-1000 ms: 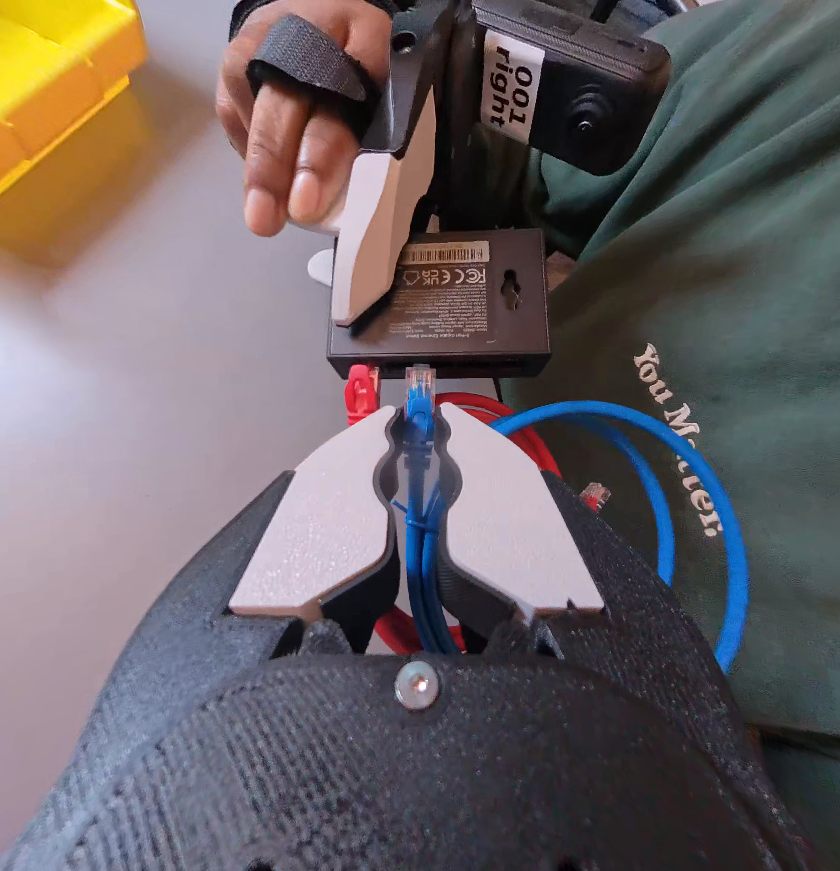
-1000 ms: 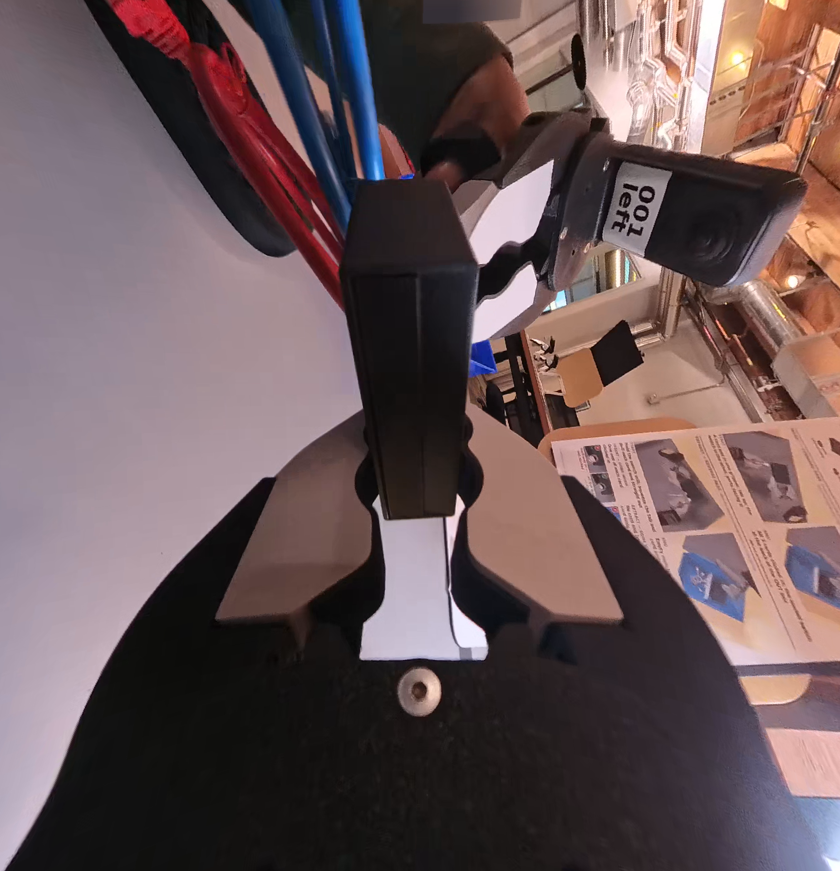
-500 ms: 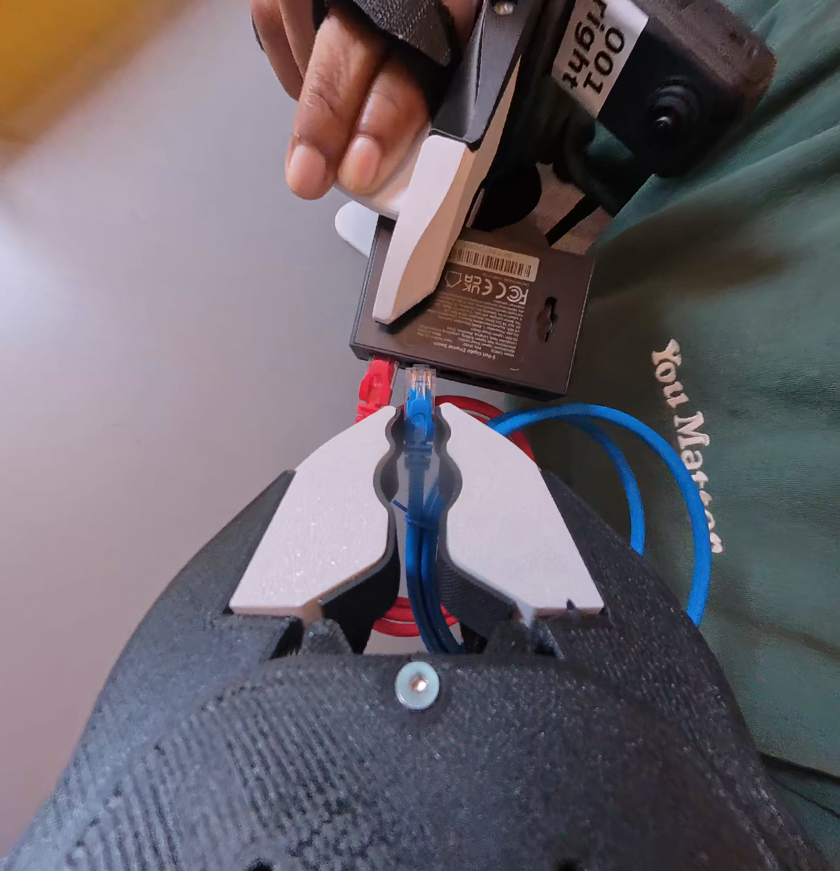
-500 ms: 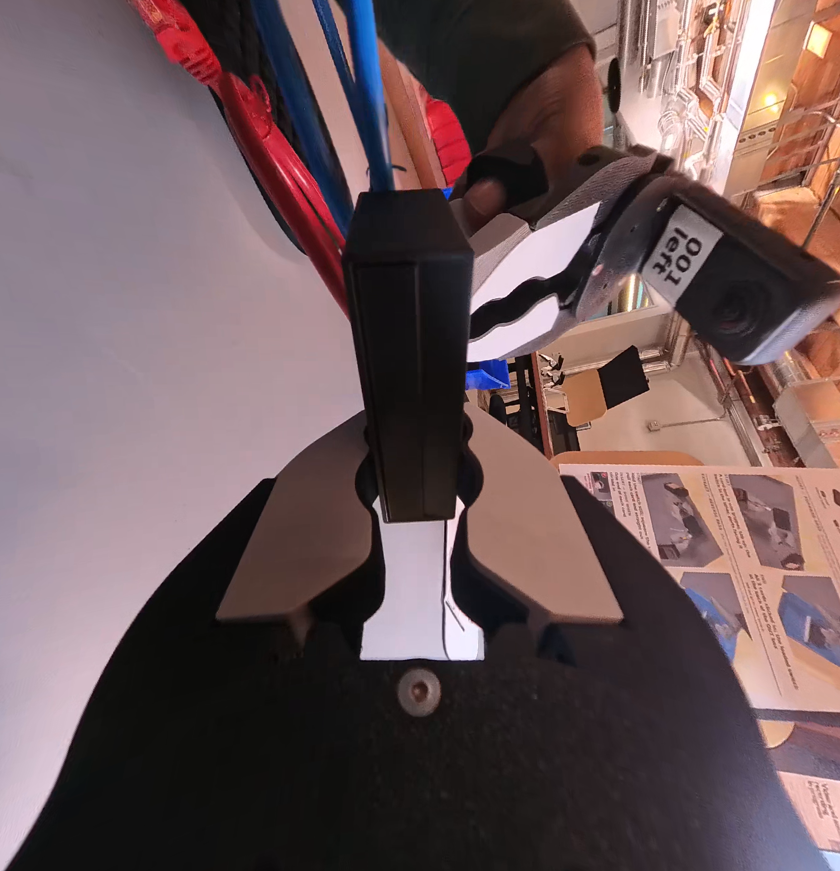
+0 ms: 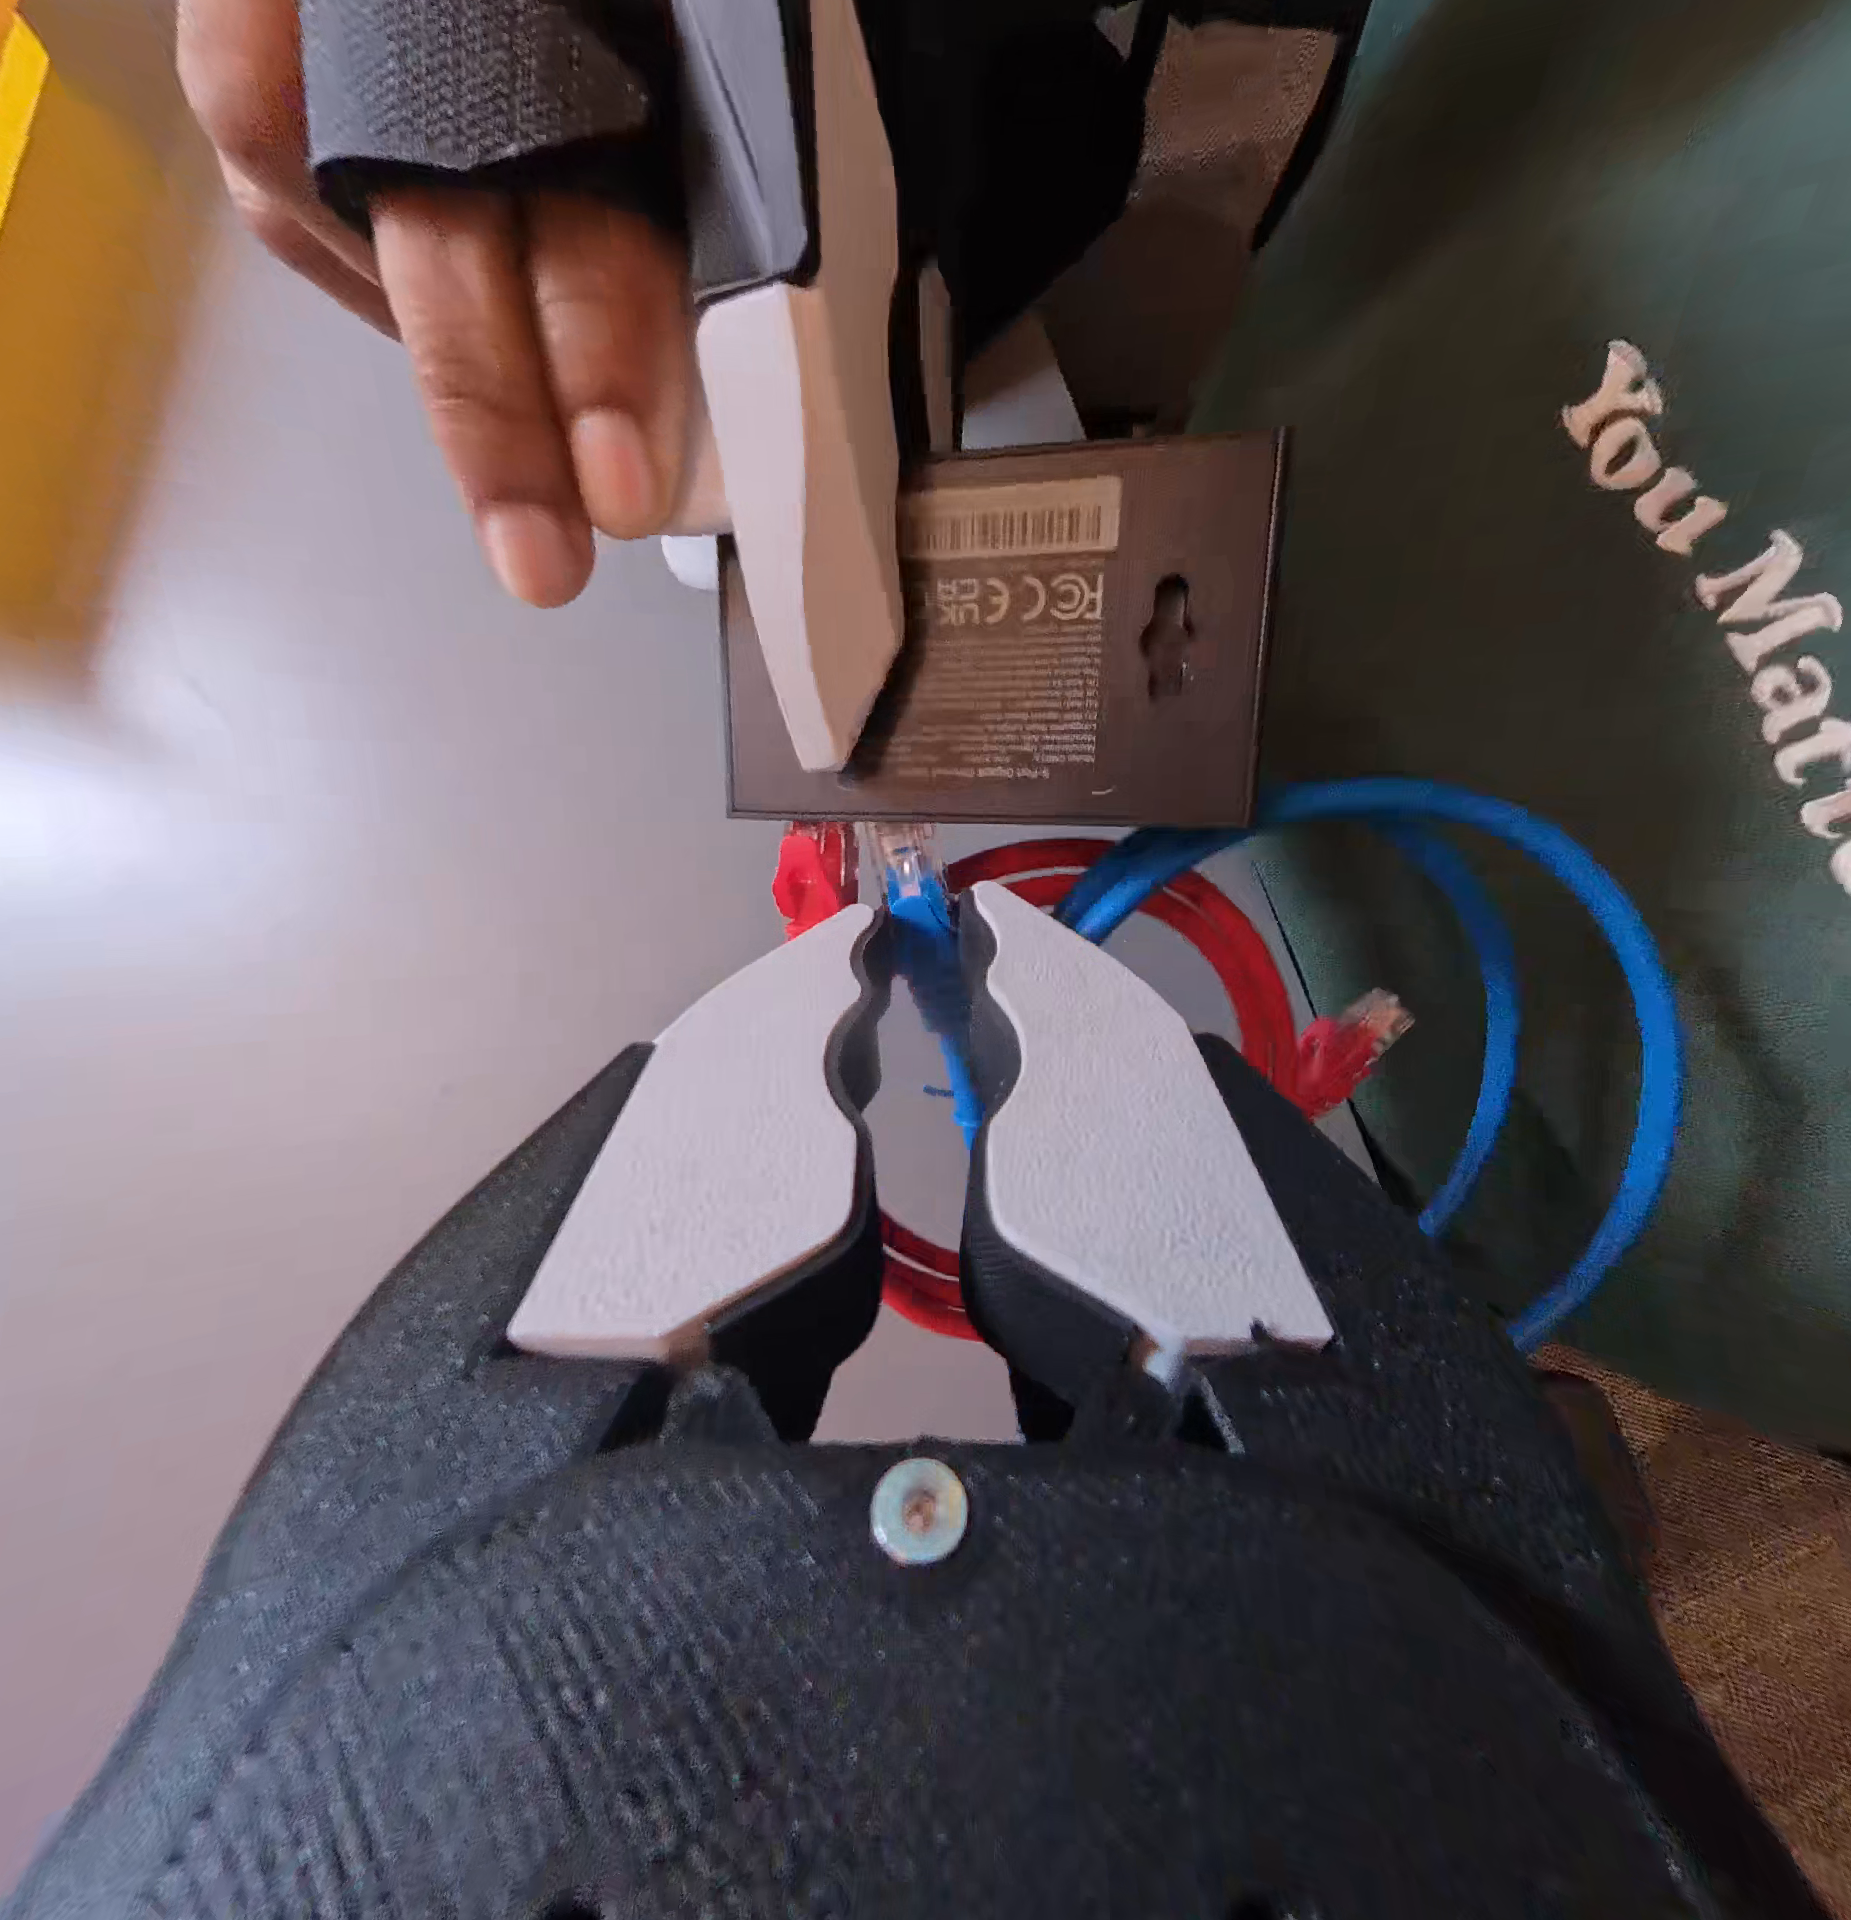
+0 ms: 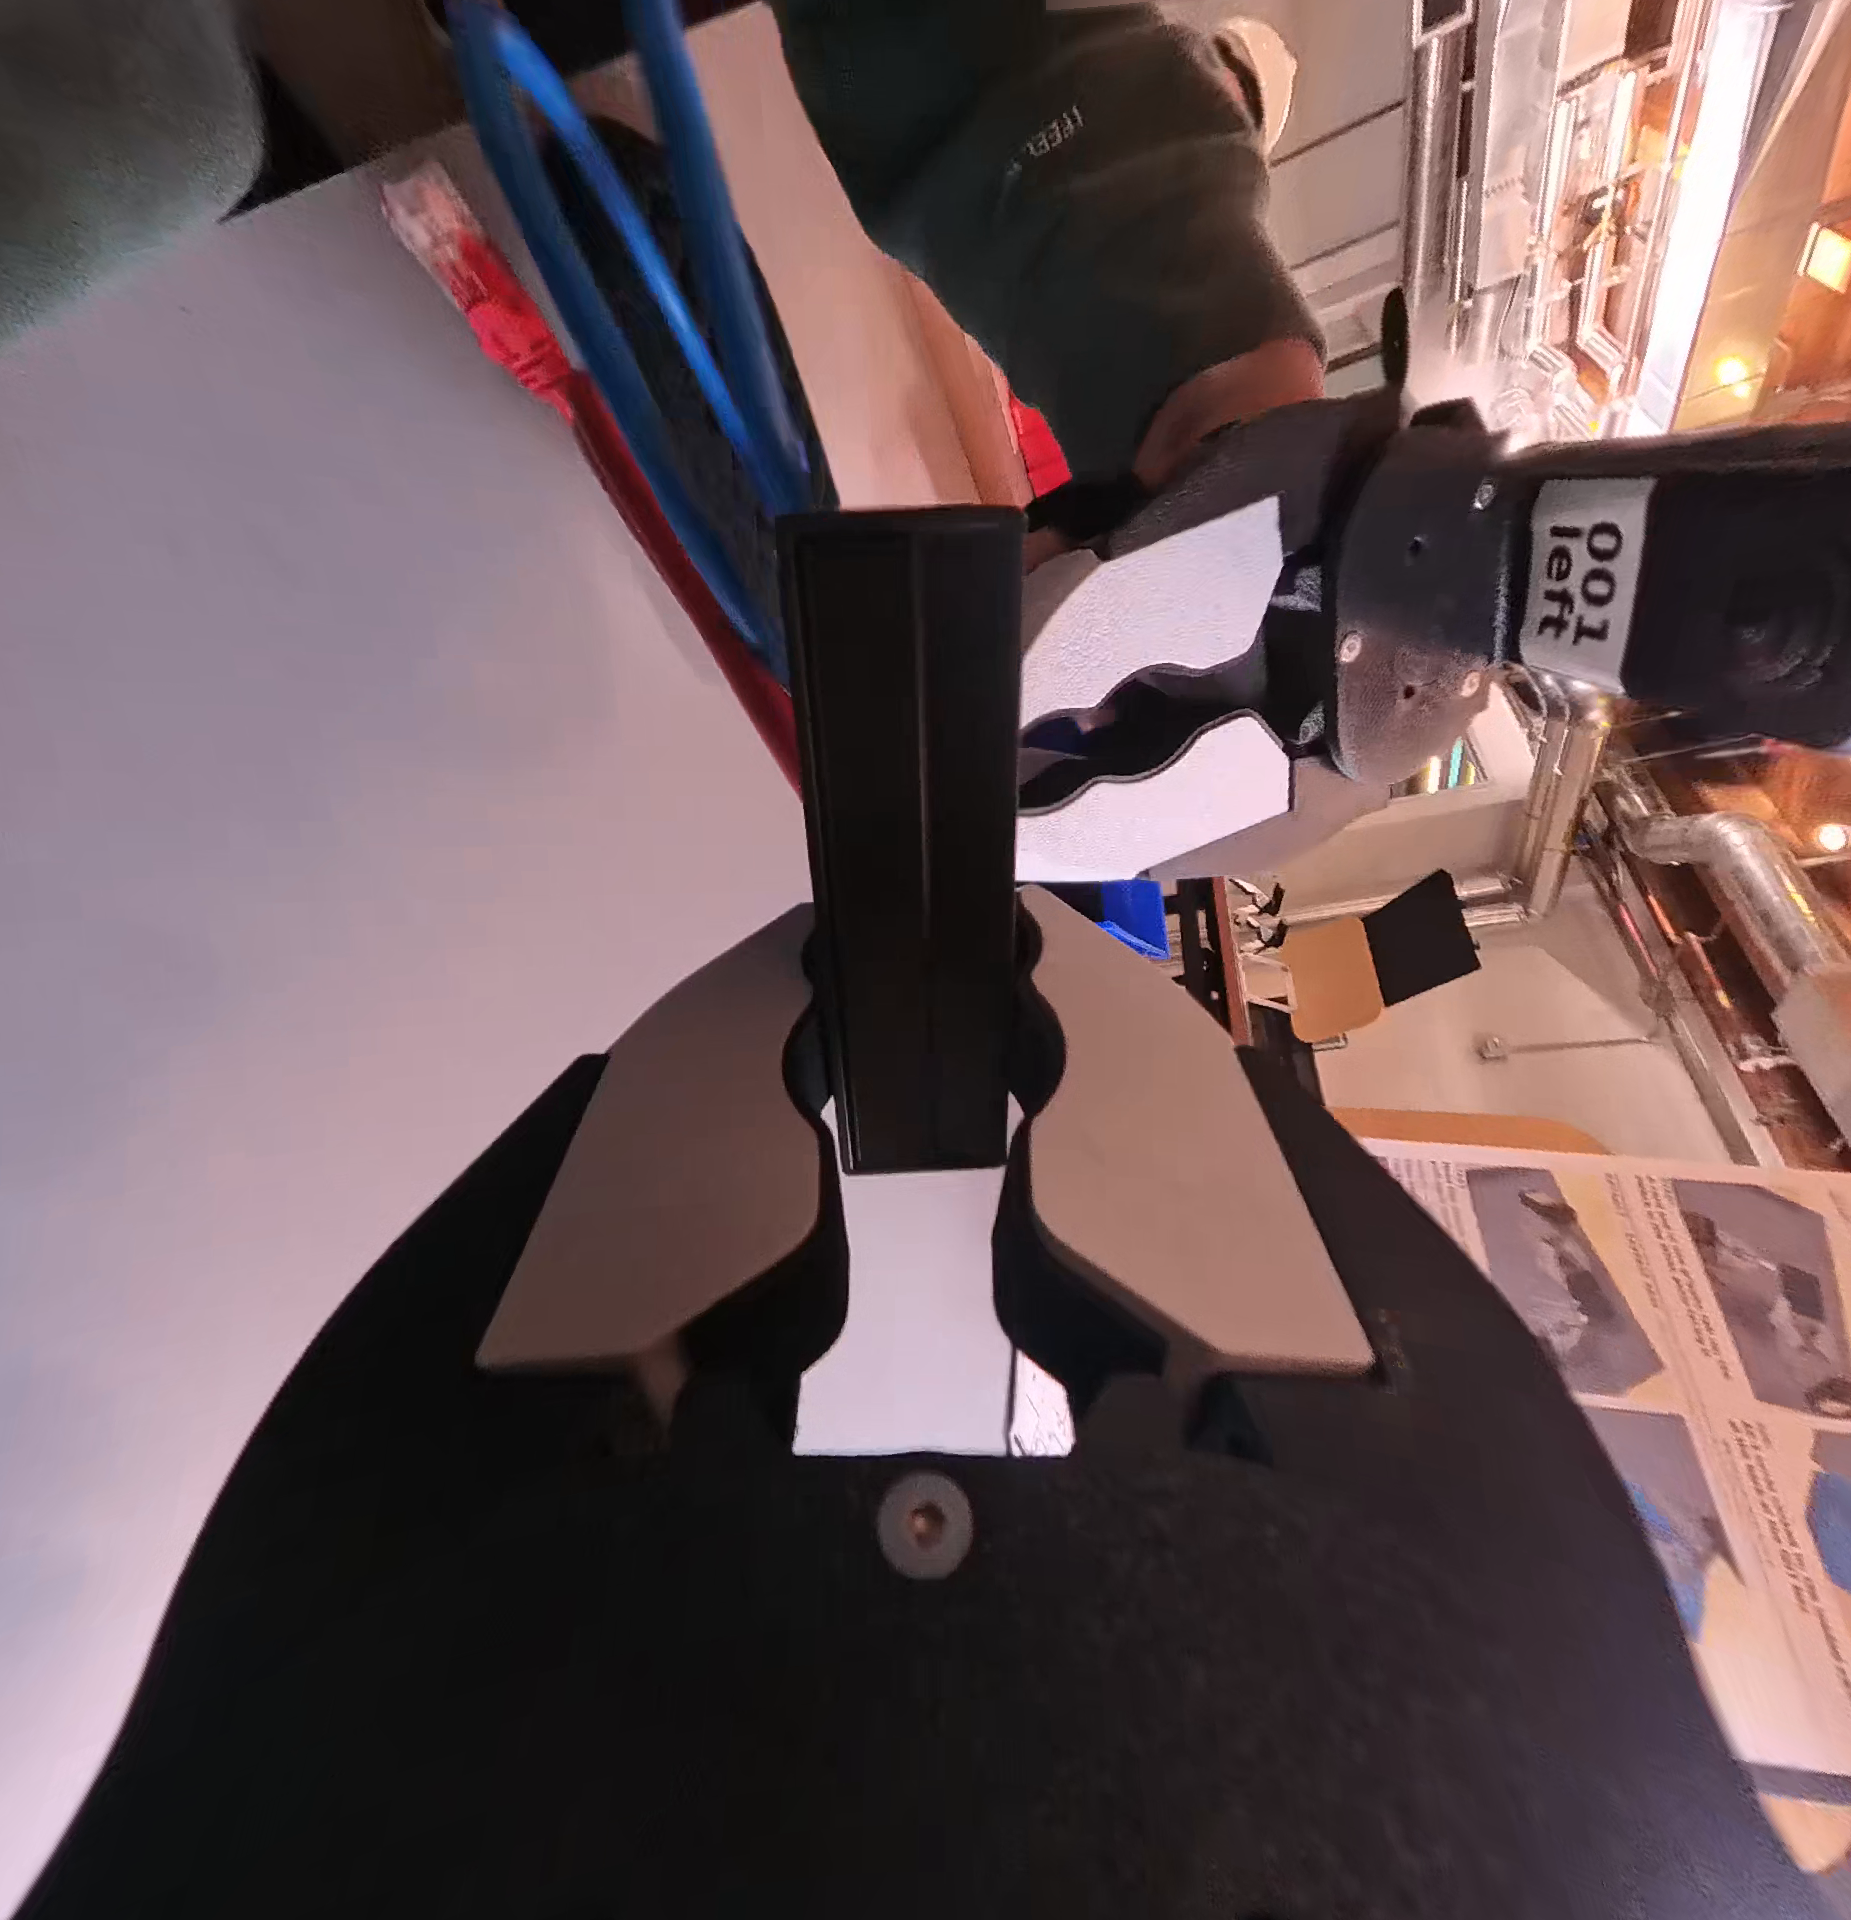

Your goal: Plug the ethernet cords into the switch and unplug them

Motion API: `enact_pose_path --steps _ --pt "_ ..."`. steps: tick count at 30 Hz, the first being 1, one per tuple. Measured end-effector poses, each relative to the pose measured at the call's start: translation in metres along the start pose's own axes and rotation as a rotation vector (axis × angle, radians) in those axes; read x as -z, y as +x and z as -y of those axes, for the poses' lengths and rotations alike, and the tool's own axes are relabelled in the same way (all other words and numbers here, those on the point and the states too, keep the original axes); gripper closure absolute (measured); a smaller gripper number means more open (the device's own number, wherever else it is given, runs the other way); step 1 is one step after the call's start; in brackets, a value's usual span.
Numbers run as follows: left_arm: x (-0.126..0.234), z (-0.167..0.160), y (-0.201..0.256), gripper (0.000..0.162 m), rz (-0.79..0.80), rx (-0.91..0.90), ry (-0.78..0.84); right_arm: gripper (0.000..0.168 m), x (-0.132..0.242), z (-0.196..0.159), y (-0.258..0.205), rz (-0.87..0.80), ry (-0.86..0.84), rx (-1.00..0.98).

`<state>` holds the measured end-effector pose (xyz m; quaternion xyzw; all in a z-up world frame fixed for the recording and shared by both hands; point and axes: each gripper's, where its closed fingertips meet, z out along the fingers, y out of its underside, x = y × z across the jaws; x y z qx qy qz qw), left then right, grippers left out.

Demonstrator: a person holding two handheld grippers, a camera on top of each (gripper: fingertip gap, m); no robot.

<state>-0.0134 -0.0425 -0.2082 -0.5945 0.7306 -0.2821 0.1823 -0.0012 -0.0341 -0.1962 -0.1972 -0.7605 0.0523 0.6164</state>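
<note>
Where half a second ago the blue plug stood clear of the black switch, its clear tip now sits at the port edge, though I cannot tell whether it is seated. My left tongs have eased apart since then: the fingers show a gap, and the blue cord rests against only the right one, so they no longer pinch it. The red plug stays in the port just beside the blue one. My right tongs keep their grip on the switch, held up off the white table.

The left wrist view shows the switch's labelled underside, my hand on the right tongs, the loose red connector by the red coil, the blue loop against my green shirt and a yellow bin at the far left. The right wrist view gives only the switch's narrow edge clamped between my fingers, with the ports hidden. It alone shows the left tongs from outside, their fingers parted beside the switch, and printed sheets on the table.
</note>
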Motion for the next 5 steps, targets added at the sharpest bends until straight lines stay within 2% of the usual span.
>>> enact_pose_path --steps 5 --pt "-0.01 -0.008 -0.014 0.15 0.01 0.147 0.101 0.139 -0.001 -0.016 -0.007 0.028 -0.053 -0.028"
